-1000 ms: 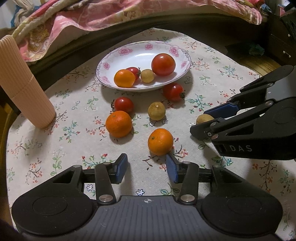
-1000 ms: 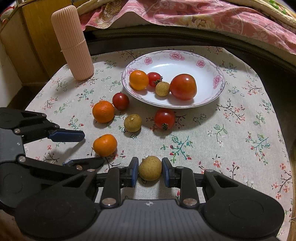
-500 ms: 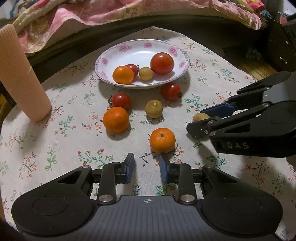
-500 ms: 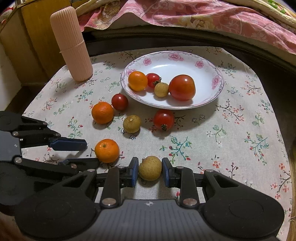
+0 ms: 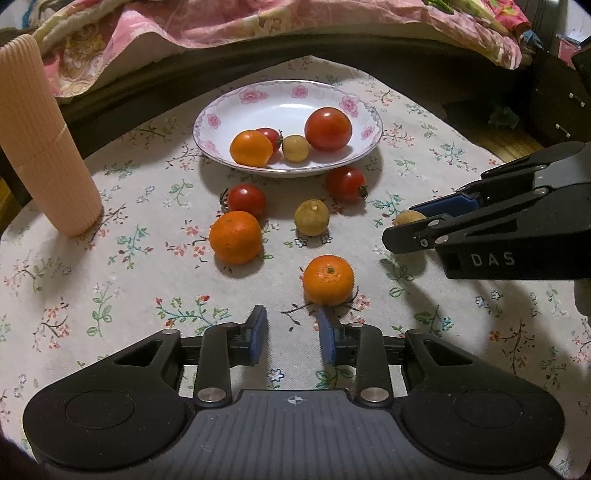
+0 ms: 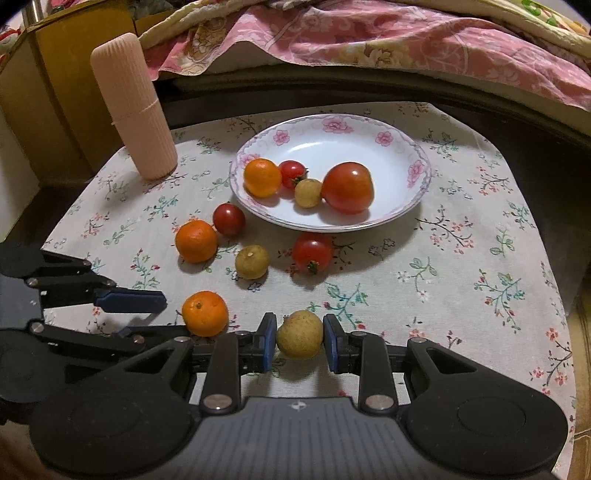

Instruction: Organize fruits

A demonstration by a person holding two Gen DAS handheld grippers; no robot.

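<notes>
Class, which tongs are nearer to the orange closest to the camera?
Left. The left tongs sit open just before the orange; the right tongs, shut on a tan fruit, are beside it.

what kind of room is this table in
Probably a bedroom at home. A pink floral quilt on what looks like a bed lies just behind the small table's flowered cloth, and a household plate of fruit sits on it.
</notes>
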